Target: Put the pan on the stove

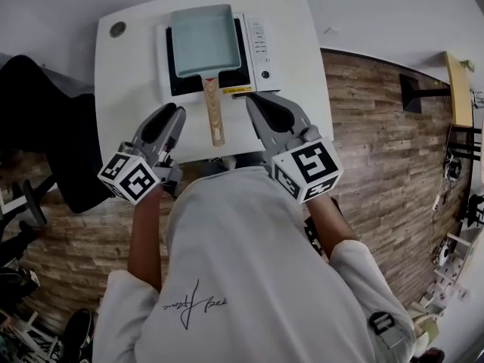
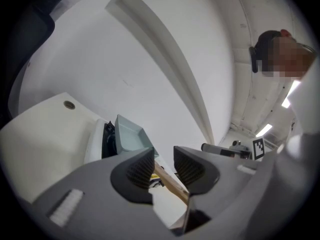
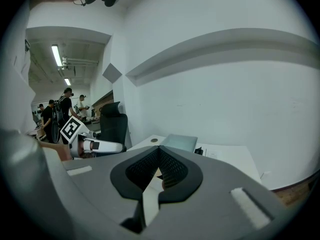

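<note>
A white tabletop [image 1: 136, 89] with rounded corners stands against a plain white wall [image 3: 225, 99]. It has a small round grommet [image 1: 117, 29] in its far left corner, and wood-plank floor [image 1: 378, 127] runs along its right and near sides. To the right, well apart from the tabletop, a pale wooden board [image 1: 456, 89] stands by the wall. A black office chair [image 3: 112, 121] sits left of the tabletop, and several people [image 3: 65, 104] stand farther off under long ceiling lights [image 3: 56, 55].

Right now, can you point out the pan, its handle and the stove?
pan [image 1: 204, 40], head view, middle of its pale blue bottom.
handle [image 1: 215, 112], head view, middle of the wooden shaft.
stove [image 1: 259, 48], head view, white control panel.
</note>
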`<control>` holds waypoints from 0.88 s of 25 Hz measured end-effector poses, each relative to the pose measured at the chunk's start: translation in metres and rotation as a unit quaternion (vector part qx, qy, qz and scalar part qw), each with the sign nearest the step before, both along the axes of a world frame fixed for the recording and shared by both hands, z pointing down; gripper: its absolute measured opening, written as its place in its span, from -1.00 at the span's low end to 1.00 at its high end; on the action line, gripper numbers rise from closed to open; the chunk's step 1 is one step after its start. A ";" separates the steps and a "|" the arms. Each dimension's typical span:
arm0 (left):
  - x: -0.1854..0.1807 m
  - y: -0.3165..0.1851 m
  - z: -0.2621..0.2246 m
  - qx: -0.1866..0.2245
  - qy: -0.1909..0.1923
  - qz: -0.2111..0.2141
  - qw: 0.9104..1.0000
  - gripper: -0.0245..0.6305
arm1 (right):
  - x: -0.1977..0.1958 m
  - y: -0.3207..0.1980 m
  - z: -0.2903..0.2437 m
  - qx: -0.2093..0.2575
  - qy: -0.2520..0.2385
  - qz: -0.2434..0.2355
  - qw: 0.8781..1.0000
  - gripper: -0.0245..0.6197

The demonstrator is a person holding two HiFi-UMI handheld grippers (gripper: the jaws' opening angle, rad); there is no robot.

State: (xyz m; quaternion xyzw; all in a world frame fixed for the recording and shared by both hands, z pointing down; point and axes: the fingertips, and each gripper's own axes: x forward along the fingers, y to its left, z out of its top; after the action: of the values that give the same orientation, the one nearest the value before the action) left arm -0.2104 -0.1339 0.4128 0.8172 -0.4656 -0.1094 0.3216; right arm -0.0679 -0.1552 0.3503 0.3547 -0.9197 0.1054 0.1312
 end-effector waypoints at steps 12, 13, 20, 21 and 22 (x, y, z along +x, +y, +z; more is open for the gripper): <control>-0.017 0.011 -0.042 0.054 -0.105 -0.040 0.992 -0.72 | 0.009 0.009 -0.013 0.019 -0.008 0.002 1.000 -0.93; -0.017 0.011 -0.044 0.060 -0.116 -0.042 0.991 -0.76 | 0.009 0.009 -0.014 0.020 -0.008 -0.001 1.000 -0.93; -0.014 0.009 -0.058 0.084 -0.161 -0.039 0.983 -0.76 | 0.017 0.007 -0.026 0.027 -0.019 -0.007 0.999 -0.93; -0.014 0.009 -0.058 0.082 -0.168 -0.039 0.982 -0.76 | 0.018 0.007 -0.027 0.027 -0.021 -0.009 0.999 -0.93; -0.014 0.008 -0.058 0.079 -0.175 -0.039 0.981 -0.76 | 0.019 0.008 -0.028 0.027 -0.023 -0.012 0.999 -0.93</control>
State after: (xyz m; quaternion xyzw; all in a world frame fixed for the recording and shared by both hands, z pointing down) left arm -0.2246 -0.1259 0.3548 0.8275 -0.5365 -0.0139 0.1653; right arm -0.0488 -0.1471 0.3222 0.3443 -0.9292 0.0872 0.1018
